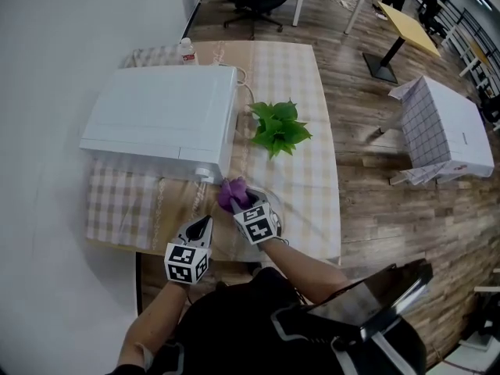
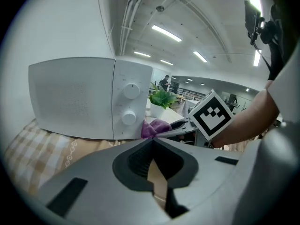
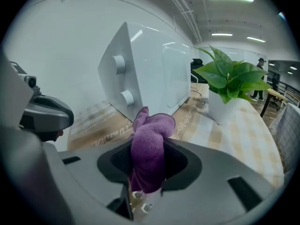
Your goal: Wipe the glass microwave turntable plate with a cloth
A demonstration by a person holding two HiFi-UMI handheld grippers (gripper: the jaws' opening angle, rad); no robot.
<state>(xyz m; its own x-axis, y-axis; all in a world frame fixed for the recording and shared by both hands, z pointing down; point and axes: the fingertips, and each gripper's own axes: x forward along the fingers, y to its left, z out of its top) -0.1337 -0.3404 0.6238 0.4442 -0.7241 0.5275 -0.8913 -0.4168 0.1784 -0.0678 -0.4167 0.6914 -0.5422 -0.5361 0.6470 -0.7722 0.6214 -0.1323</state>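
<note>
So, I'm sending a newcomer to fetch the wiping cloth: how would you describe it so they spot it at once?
Find the white microwave on the checked table; just off its front corner with the dials is the right gripper. Bunched between its closed jaws is the cloth, the only purple, fuzzy thing there, unlike the green potted plant nearby.

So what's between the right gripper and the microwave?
A purple cloth, held by the right gripper, poking toward the microwave; the right gripper view shows that.
</note>
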